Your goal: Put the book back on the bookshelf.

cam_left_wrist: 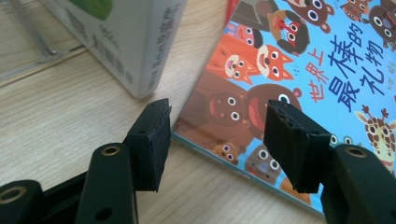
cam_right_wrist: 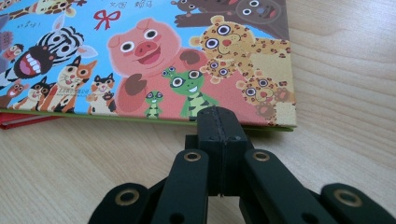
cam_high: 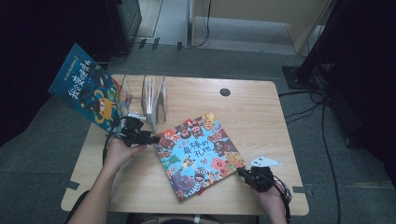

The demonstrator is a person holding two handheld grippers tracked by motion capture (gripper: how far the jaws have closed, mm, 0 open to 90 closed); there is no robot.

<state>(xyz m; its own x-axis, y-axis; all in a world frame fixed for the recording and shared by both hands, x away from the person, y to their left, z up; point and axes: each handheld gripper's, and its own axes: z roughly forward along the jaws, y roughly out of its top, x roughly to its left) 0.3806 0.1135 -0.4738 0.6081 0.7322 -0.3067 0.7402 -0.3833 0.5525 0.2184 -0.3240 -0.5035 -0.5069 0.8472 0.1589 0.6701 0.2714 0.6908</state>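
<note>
Picture book flat on the table, tongs at opposite corners

Left tongs gape, released, straddling the picture book corner just ahead; right tongs clenched empty against its near edge, long axis running between them.

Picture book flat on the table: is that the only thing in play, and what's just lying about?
In play:
- animal picture book
- left gripper, jaws open at its corner
- right gripper, shut at its edge

Lying about:
- clear book stand
- blue book leaning at the table's left
</note>
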